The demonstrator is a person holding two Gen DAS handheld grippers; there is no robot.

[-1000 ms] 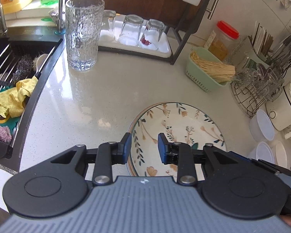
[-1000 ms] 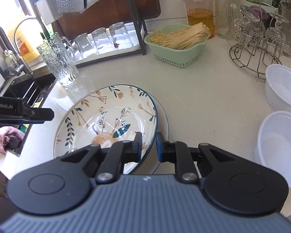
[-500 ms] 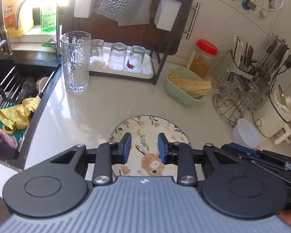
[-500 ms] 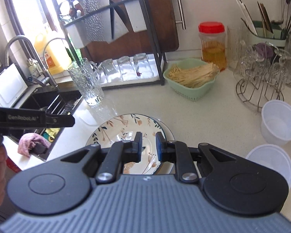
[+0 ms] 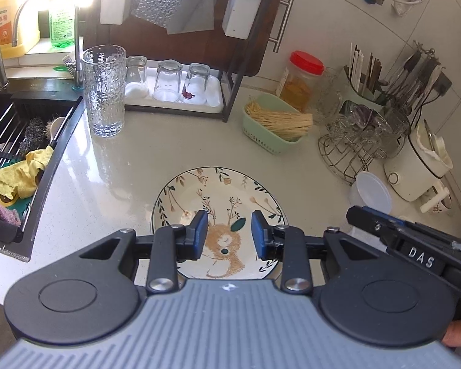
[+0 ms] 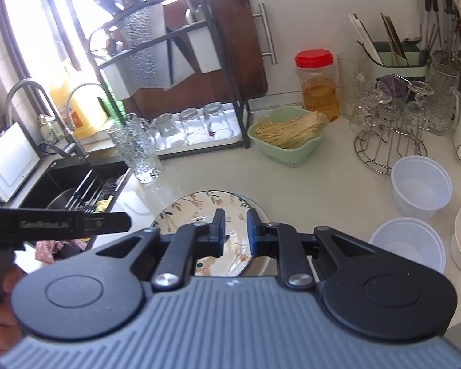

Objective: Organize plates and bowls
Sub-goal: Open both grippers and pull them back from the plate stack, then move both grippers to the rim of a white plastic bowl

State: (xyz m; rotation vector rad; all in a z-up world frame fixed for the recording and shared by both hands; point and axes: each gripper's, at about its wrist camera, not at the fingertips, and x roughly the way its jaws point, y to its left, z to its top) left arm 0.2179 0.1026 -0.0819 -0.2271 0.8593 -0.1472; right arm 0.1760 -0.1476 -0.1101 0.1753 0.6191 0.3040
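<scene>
A floral plate with a deer pattern [image 5: 218,196] lies flat on the white counter, also in the right wrist view [image 6: 196,209]. My left gripper [image 5: 229,233] hangs above it, open and empty. My right gripper [image 6: 235,230] is also above the plate, its jaws a small gap apart and holding nothing. Its side shows at the right of the left wrist view [image 5: 396,233]. White plastic bowls [image 6: 421,190] [image 6: 408,243] stand on the counter to the right; one shows in the left wrist view [image 5: 370,192].
A tall textured glass [image 5: 104,92] stands near the sink [image 5: 15,141] at left. A dish rack with upturned glasses [image 5: 169,86], a green basket [image 5: 273,129], a red-lidded jar [image 5: 302,80], a wire glass stand [image 5: 350,150] and a white cooker [image 5: 421,166] line the back.
Both grippers have lifted up and back from the plate, which now looks smaller and lies flat on the counter. The right gripper's jaws stand slightly wider apart.
</scene>
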